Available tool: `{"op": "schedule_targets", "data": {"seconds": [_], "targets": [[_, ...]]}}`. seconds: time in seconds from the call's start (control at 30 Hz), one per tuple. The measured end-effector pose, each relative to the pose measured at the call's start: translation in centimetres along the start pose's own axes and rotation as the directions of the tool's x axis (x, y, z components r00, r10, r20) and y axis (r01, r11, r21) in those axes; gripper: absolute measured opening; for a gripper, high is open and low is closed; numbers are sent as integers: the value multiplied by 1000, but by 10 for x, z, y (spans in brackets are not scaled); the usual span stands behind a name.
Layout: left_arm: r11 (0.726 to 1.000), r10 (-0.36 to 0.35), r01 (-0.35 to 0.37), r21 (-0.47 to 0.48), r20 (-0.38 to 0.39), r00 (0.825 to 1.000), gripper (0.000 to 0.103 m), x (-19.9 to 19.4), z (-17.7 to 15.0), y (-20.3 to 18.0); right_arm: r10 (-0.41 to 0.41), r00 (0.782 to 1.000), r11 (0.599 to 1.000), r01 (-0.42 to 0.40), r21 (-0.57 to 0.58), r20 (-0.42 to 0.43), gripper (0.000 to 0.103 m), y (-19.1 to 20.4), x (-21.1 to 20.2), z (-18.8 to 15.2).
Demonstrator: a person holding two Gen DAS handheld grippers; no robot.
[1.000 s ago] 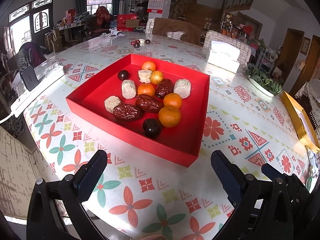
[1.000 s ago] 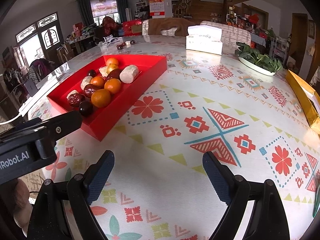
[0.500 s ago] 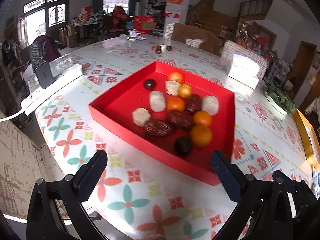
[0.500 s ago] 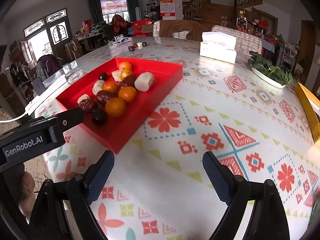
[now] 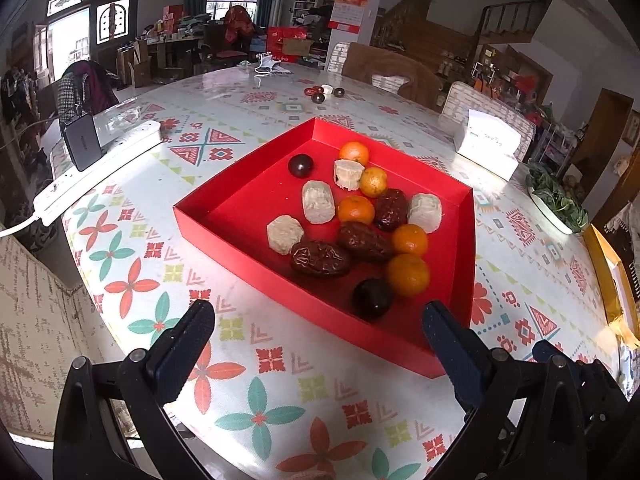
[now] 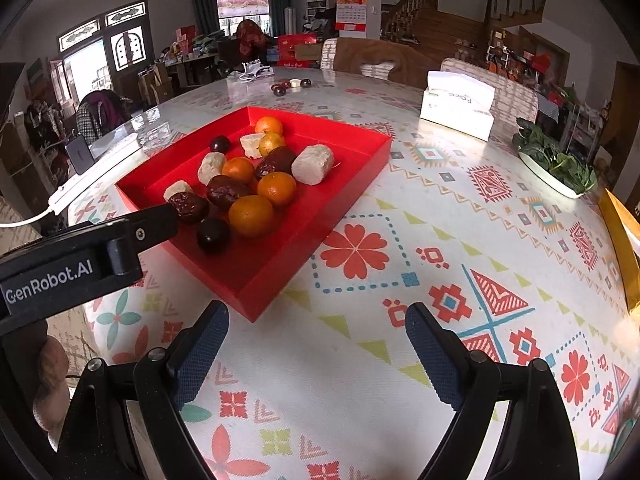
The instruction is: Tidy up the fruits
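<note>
A shallow red tray [image 5: 224, 200] [image 6: 360, 184] sits on the patterned table. It holds several oranges [image 5: 407, 274] [image 6: 251, 216], dark red dates [image 5: 320, 258] [image 6: 188, 207], dark plums [image 5: 373, 298] [image 6: 213, 235] and pale cakes [image 5: 318, 201] [image 6: 313, 164] in a loose pile. My left gripper [image 5: 318, 340] is open and empty, just before the tray's near edge. My right gripper [image 6: 317, 340] is open and empty, right of the tray's near corner. The left gripper's body [image 6: 72, 264] shows at the left of the right wrist view.
A white tissue box [image 5: 488, 148] [image 6: 458, 110] and a dish of greens [image 5: 556, 204] [image 6: 556, 164] stand far right. A few loose fruits [image 5: 320, 94] [image 6: 288, 86] lie at the far side. A power strip with a charger [image 5: 96, 160] lies left. A gold box [image 5: 612, 280] is at the right edge.
Both grippers have shifted left and swung a little; the tray now sits further right in the left view and nearer the centre in the right view. Both stay open.
</note>
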State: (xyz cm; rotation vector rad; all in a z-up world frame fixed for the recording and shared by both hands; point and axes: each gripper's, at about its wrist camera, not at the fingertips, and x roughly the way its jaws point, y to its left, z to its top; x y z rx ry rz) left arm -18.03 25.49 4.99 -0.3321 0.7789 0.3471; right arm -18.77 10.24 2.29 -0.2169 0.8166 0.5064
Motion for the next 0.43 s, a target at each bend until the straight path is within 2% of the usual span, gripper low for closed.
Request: {"op": "schedule_targets", "data": {"seconds": [0.23, 0.43], "targets": [[1000, -6, 6, 1, 17, 1000, 103, -2, 2, 1, 5, 1000, 1000, -5, -1, -6, 93, 2, 3, 2], [999, 33, -34, 4, 30, 999, 103, -7, 5, 0, 19, 1000, 1000, -19, 17, 7, 93, -1, -1, 5]]}}
